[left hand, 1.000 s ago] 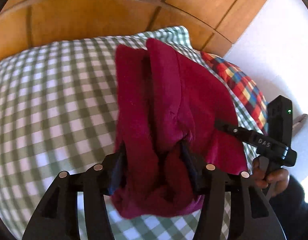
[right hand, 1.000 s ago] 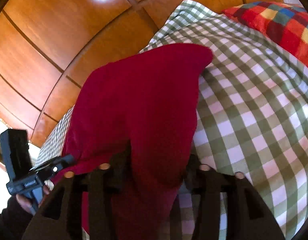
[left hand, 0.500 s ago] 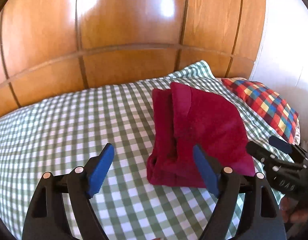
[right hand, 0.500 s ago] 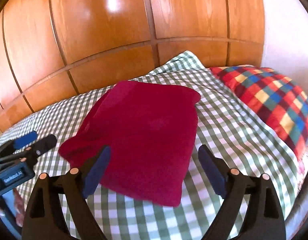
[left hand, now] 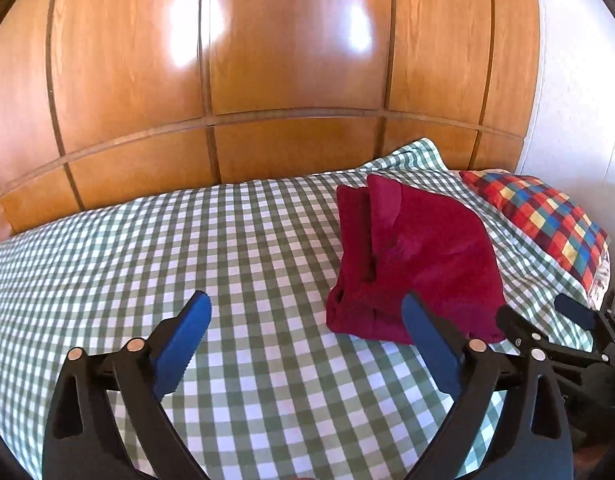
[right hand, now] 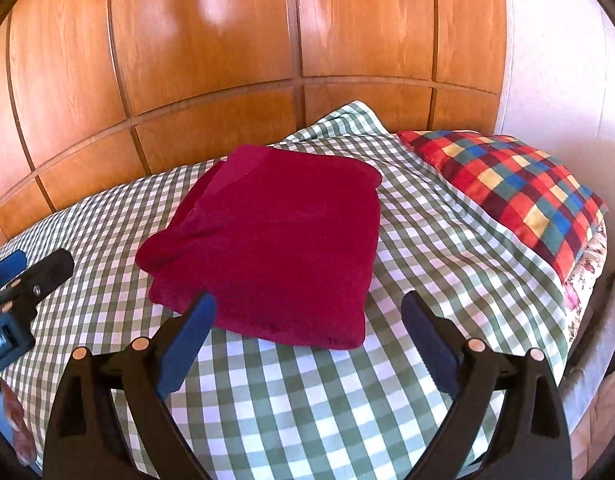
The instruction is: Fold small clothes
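Nearest in, right tongs (right hand: 307,344) spread wide and opening yet, nothing between the blue pads, only green check bedspread (right hand: 291,408) showing in the gap. Same for the left tongs (left hand: 303,344): wide, widening, empty, checks between the fingers. Just past the right tongs, dead ahead and a touch left, the folded red garment (right hand: 267,248) flat on the bed, near edge almost level with the fingertips. From the left tongs, off to the far right instead, its corner peeking behind the right-hand pad. Nearer by judgement: the right tongs, squarely in front of it. Long axis running near to far, slanting a little left. Looks of it: deep red, fleecy, a thick squarish bundle, top smooth, left side showing stacked layers and a loose flap standing up at the far end. Beyond, right: a multicoloured check pillow (right hand: 511,184). Farthest back, glossy wooden headboard (left hand: 291,80).
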